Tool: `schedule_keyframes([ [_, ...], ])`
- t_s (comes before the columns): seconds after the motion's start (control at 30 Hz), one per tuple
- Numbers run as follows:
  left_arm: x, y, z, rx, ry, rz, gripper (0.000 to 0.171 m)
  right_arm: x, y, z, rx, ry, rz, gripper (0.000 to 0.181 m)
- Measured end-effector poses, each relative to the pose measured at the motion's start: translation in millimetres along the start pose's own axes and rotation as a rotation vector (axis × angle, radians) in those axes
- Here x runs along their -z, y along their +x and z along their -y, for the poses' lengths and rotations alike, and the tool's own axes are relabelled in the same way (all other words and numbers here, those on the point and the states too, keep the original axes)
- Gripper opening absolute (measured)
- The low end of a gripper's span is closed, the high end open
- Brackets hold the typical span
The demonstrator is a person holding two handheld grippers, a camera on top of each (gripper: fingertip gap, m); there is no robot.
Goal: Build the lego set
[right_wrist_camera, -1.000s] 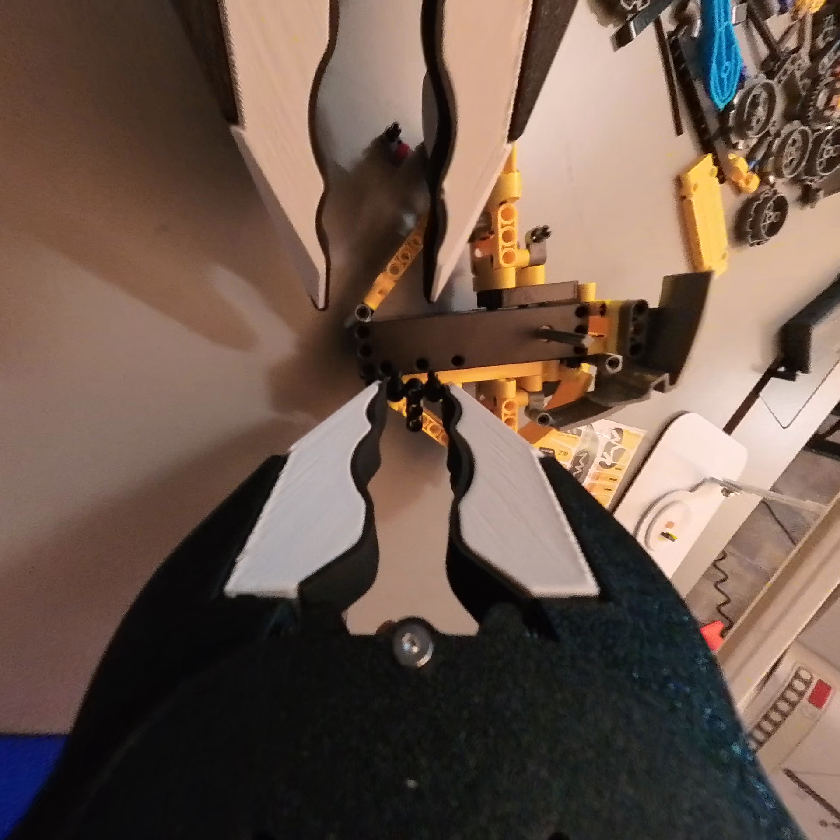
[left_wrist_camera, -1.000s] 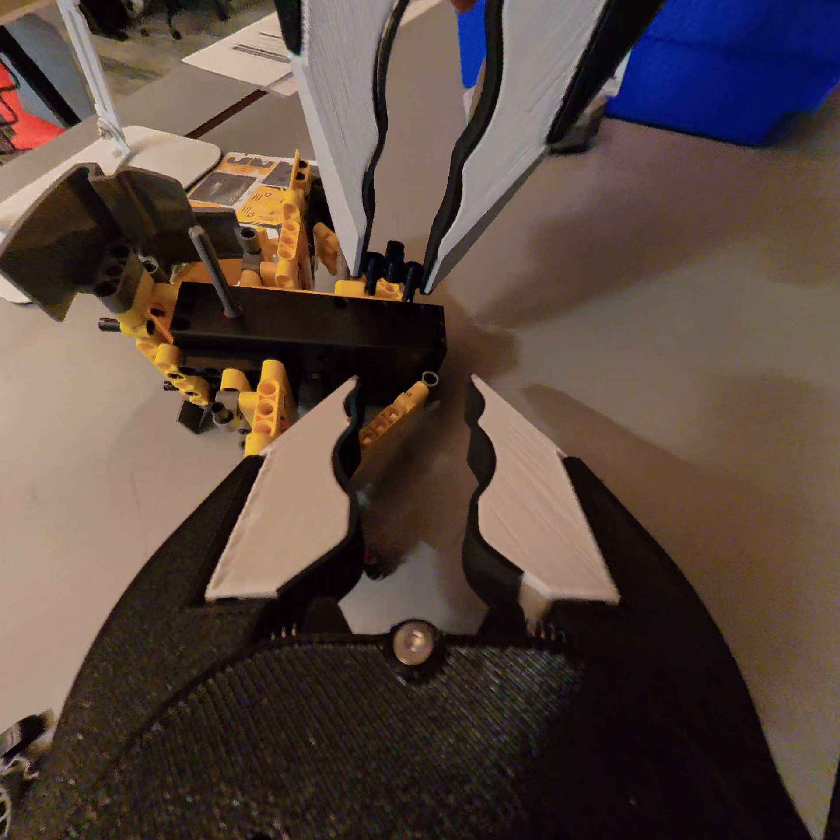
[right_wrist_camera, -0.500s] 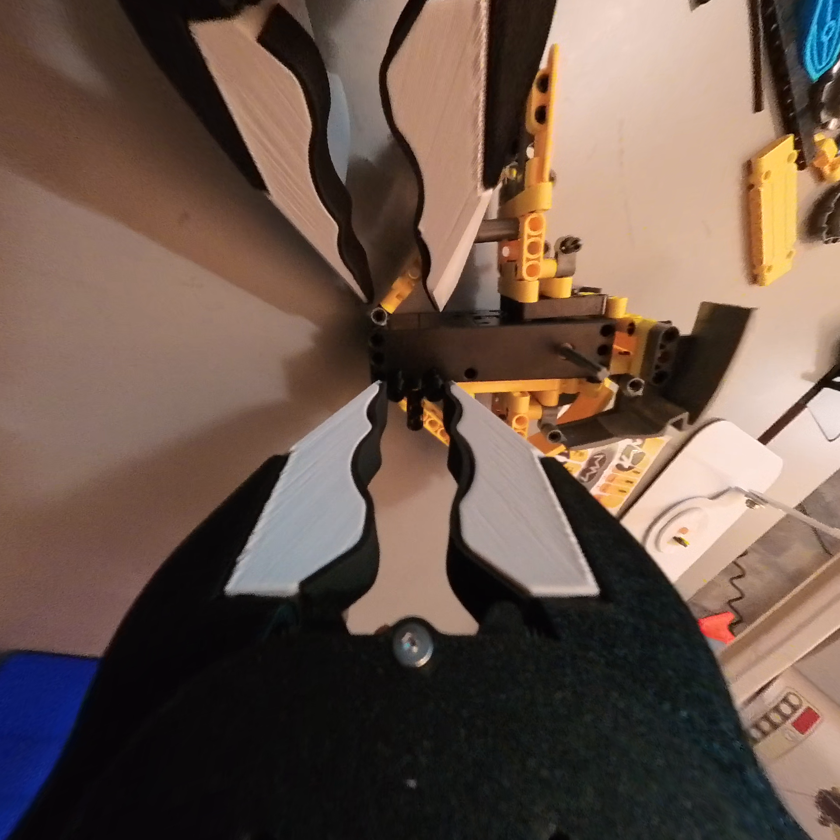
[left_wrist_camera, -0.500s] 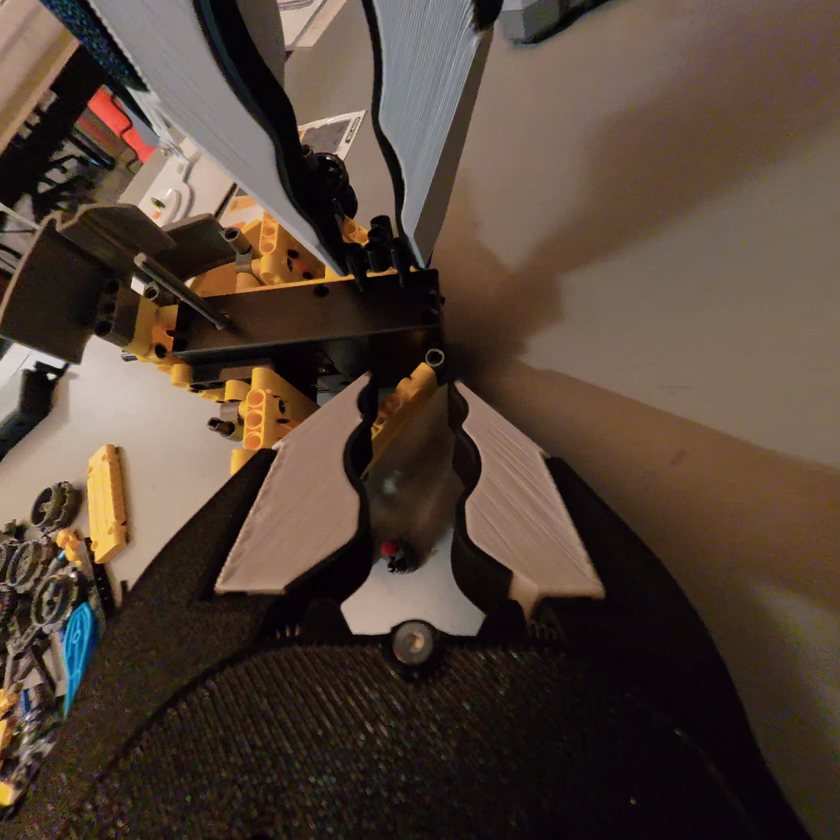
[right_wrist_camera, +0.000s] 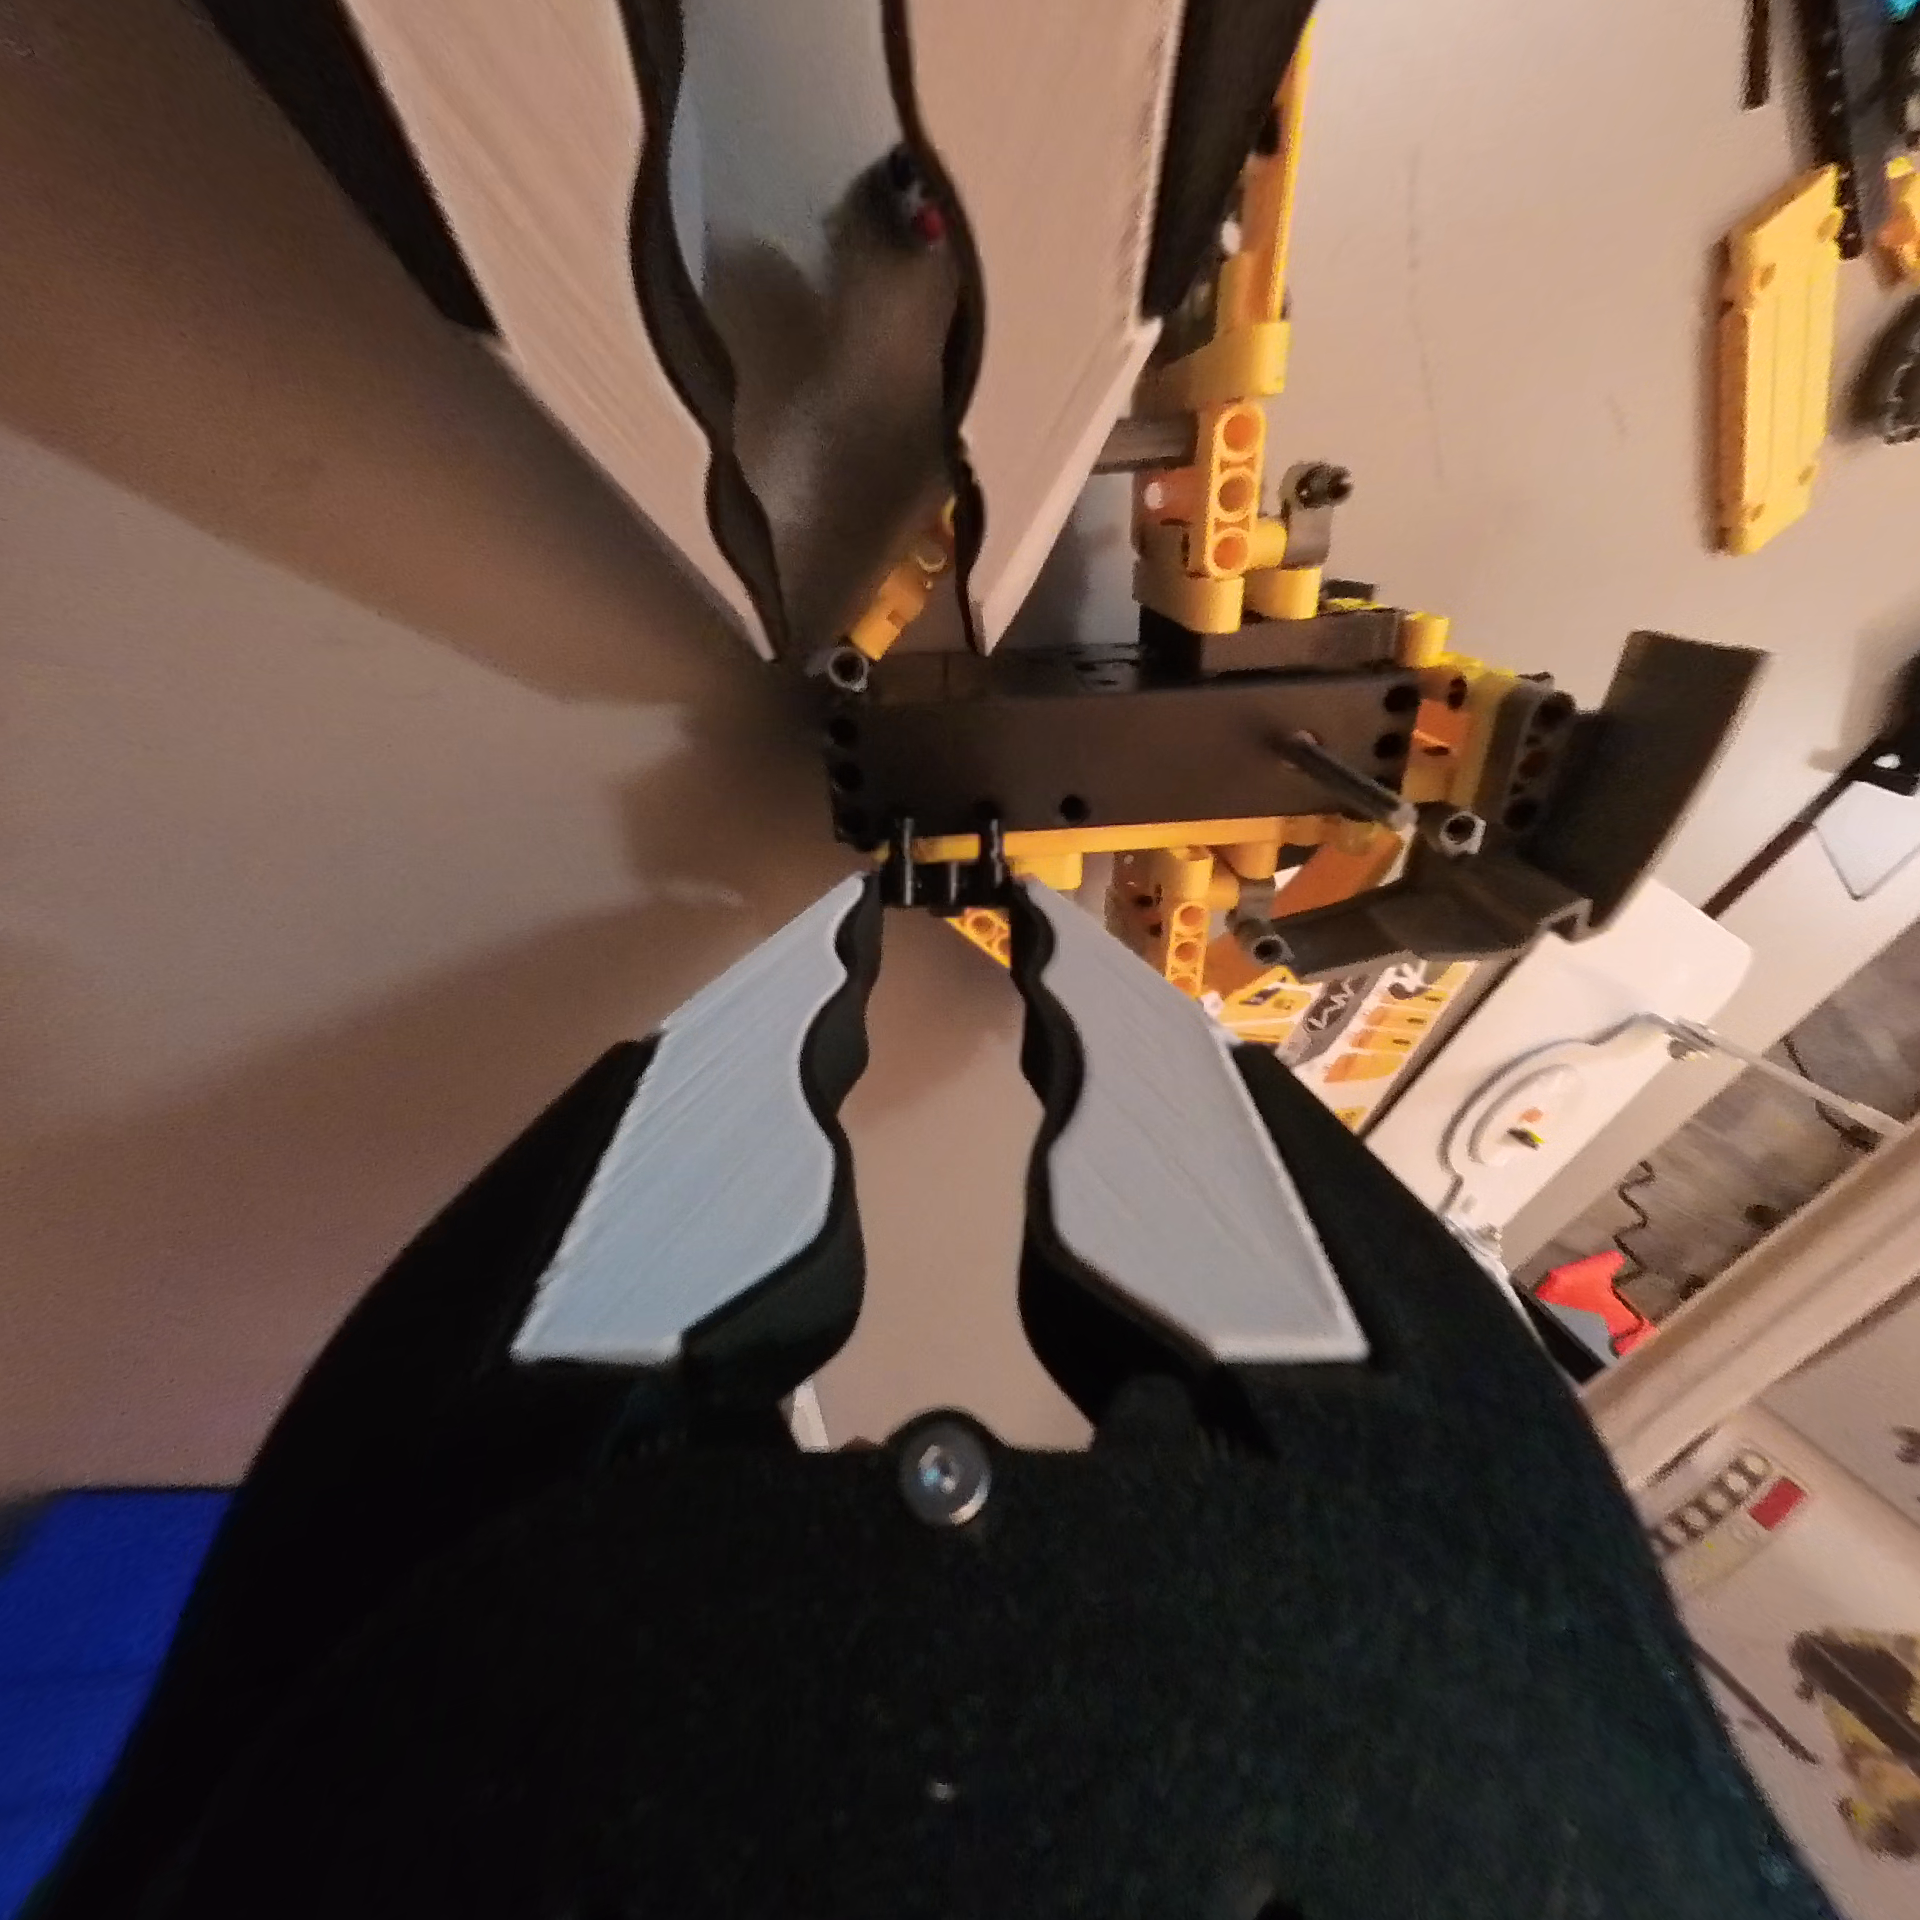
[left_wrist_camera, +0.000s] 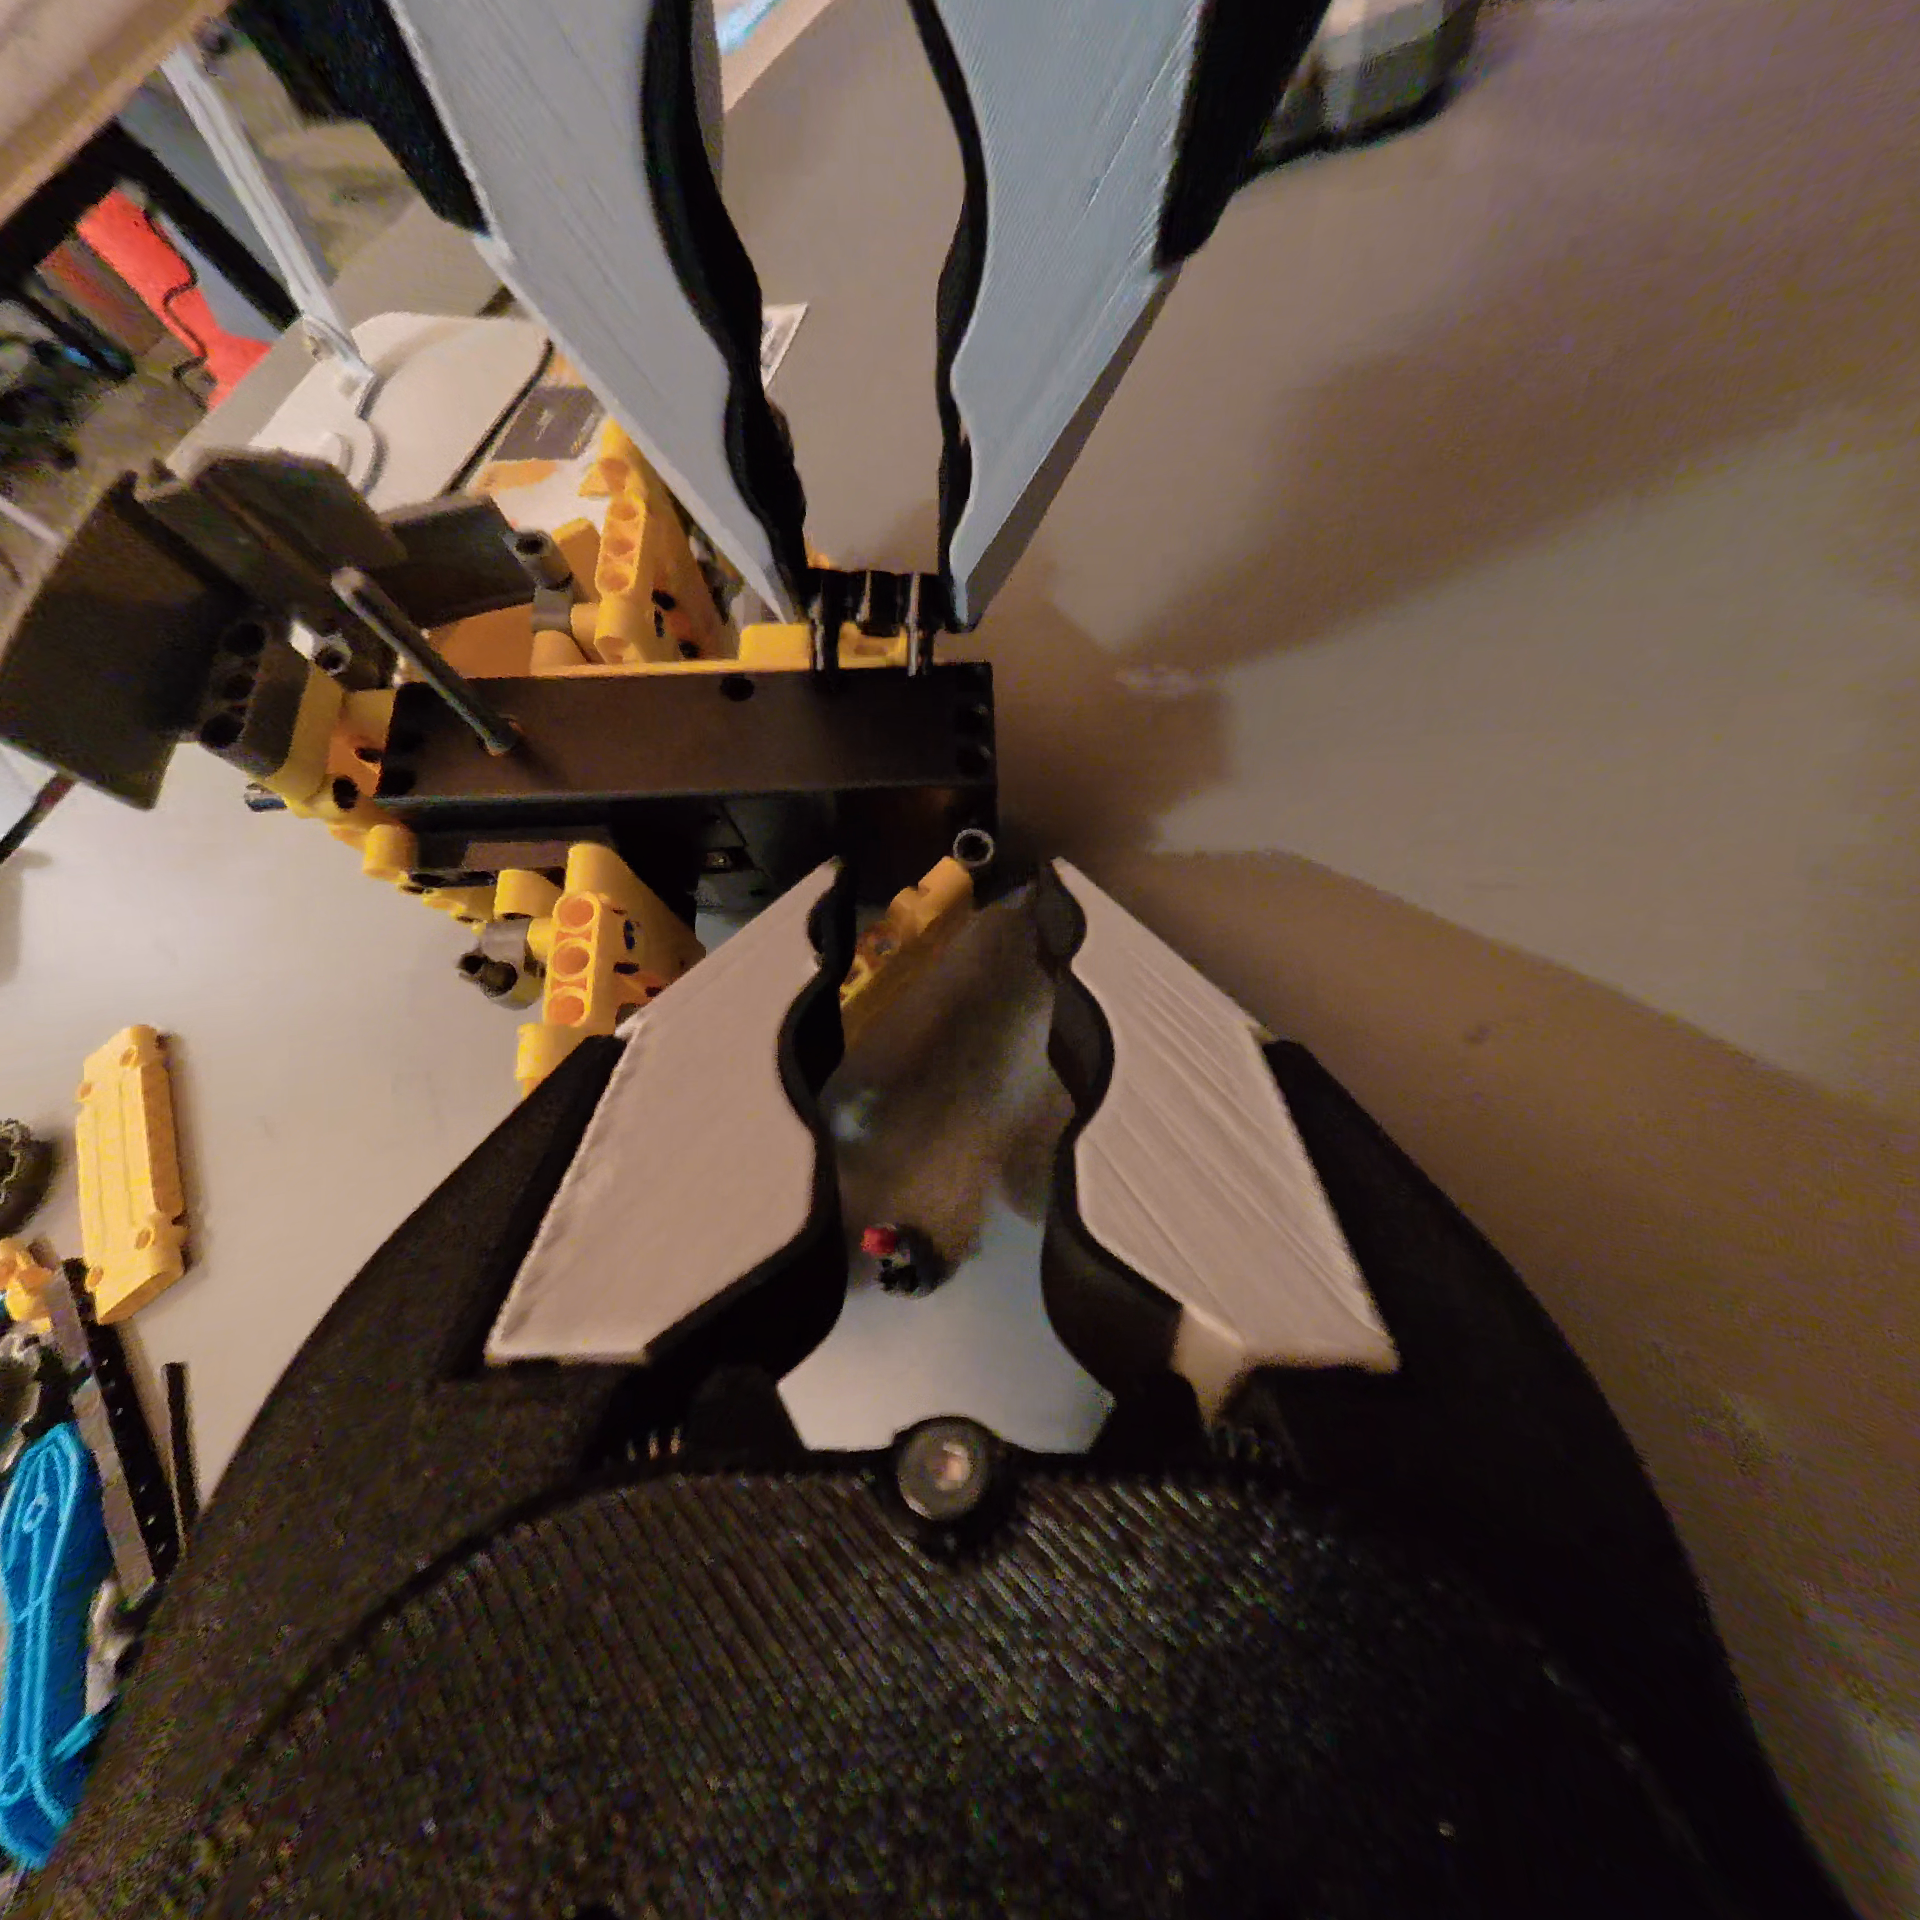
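A yellow and black brick-built model (left_wrist_camera: pixel 686 738) with a grey bucket (left_wrist_camera: pixel 104 634) sits between my two grippers. My right gripper (right_wrist_camera: pixel 945 894) is shut on a black pin connector (right_wrist_camera: pixel 945 868) on the model's long black block (right_wrist_camera: pixel 1091 748). It reaches in from the top of the left wrist view (left_wrist_camera: pixel 878 613). My left gripper (left_wrist_camera: pixel 940 878) is part open on the opposite side. A thin yellow beam (left_wrist_camera: pixel 914 920) lies between its fingers and touches only the left one. It enters the right wrist view from above (right_wrist_camera: pixel 883 644).
A small red and black pin (left_wrist_camera: pixel 888 1252) lies on the grey table under my left gripper. A yellow panel (left_wrist_camera: pixel 130 1174), black beams and a blue part (left_wrist_camera: pixel 42 1610) lie to the left. A white lamp base (right_wrist_camera: pixel 1538 1081), a booklet (right_wrist_camera: pixel 1340 1018) and a blue bin (right_wrist_camera: pixel 94 1621) are nearby. There is about 5 cm between the tips of the two grippers.
My left gripper's fingers have narrowed around the yellow beam and moved closer to the block. Both views have swung round the model. The right gripper keeps its hold on the black connector.
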State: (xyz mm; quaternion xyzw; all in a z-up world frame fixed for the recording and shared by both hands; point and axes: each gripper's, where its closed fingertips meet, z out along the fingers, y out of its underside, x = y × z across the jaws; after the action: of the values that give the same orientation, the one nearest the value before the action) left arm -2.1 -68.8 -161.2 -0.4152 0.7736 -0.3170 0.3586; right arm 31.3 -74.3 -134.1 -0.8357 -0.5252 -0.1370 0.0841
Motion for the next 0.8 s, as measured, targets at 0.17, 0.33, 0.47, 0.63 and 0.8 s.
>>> schedule_keyframes([
  [0.17,22.7,-3.2,31.4,0.175,0.225,-0.098,0.029,14.1,-4.4,14.4,-0.064,0.119,-0.055,0.023],
  [0.33,49.1,-4.0,55.7,0.466,0.454,-0.377,0.017,32.1,-11.1,35.4,-0.118,0.263,-0.108,0.023],
  [0.47,48.4,2.0,53.1,0.511,0.448,-0.456,0.026,44.7,-21.3,45.4,-0.13,0.329,-0.157,0.023],
  [0.63,40.8,8.9,46.8,0.453,0.392,-0.421,0.016,61.5,-34.2,47.2,-0.228,0.47,-0.168,0.023],
  [0.8,50.9,19.6,55.1,0.402,0.447,-0.46,0.024,61.2,-41.1,28.0,-0.334,0.432,-0.171,0.023],
])
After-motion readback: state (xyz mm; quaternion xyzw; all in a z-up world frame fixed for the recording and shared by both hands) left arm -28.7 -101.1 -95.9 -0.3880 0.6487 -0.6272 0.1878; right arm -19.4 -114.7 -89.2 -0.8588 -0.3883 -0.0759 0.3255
